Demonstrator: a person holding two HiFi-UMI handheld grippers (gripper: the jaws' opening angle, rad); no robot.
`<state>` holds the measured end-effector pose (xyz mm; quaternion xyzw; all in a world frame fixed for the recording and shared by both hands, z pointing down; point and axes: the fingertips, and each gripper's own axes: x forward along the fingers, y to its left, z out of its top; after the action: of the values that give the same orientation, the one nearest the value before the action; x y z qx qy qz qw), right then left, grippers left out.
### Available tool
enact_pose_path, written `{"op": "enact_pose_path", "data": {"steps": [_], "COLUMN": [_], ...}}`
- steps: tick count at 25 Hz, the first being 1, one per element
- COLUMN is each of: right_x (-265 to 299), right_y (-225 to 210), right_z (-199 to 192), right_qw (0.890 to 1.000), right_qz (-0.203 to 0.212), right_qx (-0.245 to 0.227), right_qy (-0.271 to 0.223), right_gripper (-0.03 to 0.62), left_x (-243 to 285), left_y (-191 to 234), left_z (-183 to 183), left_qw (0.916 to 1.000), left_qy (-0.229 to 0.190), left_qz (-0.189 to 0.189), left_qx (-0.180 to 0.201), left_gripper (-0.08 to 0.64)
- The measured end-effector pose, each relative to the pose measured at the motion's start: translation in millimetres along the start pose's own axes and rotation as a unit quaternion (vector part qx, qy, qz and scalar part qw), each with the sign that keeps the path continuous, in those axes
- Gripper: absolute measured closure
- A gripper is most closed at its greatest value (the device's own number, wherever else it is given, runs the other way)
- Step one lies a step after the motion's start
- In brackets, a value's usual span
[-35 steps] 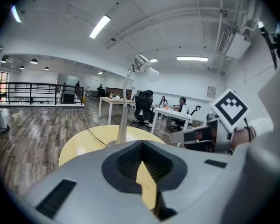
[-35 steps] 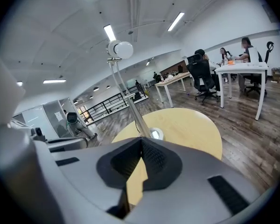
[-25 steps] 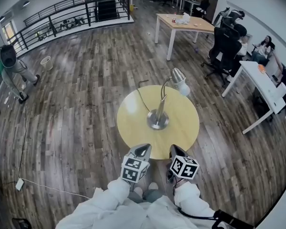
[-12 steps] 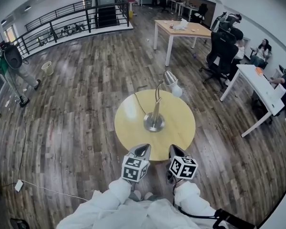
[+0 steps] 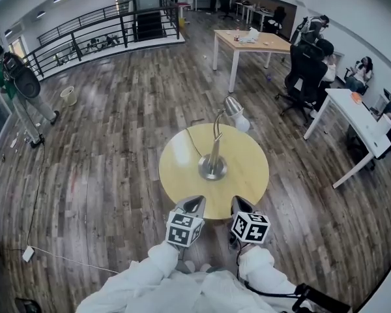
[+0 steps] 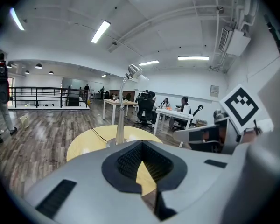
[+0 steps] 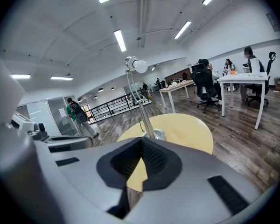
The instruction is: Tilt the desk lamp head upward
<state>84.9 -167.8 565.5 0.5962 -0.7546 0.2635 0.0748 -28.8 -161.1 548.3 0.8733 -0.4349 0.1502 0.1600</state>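
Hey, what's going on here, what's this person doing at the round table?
A person stands at a round yellow table with a gripper in each hand. The left gripper and right gripper are both shut and empty, held side by side over the table's near edge. A desk lamp stands mid-table, its cord running off the far side. Neither gripper touches the lamp, so its head has not yet been tilted.

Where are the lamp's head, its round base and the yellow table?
lamp head (image 5: 232, 107): head view, on its metal shade.
lamp base (image 5: 212, 169): head view, on the round metal foot.
yellow table (image 5: 249, 163): head view, on bare top beside the base.
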Motion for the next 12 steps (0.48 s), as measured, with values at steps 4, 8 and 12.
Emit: {"op": "enact_pose_path", "data": {"steps": [4,8,12], "right_x": [-2.1,-4.1,-4.0], "right_y": [-2.1,-2.0,-2.8], "right_z": [-1.2,-2.4,-3.9], "right_qw": [1.000,1.000,1.000], "right_qz": [0.000,0.000,-0.001], "right_qx": [0.000,0.000,0.001], "right_qy": [0.000,0.002,0.003], "right_gripper": [0.579,0.578,0.578], "left_x": [0.3,0.2,1.4], "left_y": [-1.7,-2.5,-2.1], "left_z": [-1.2,-3.5,-3.7], "left_qw": [1.0000,1.0000,1.0000], "left_qy": [0.001,0.005,0.005], "left_qz": [-0.001,0.000,-0.001], "left_qx": [-0.002,0.000,0.001], "left_gripper": [0.558,0.558,0.558]}}
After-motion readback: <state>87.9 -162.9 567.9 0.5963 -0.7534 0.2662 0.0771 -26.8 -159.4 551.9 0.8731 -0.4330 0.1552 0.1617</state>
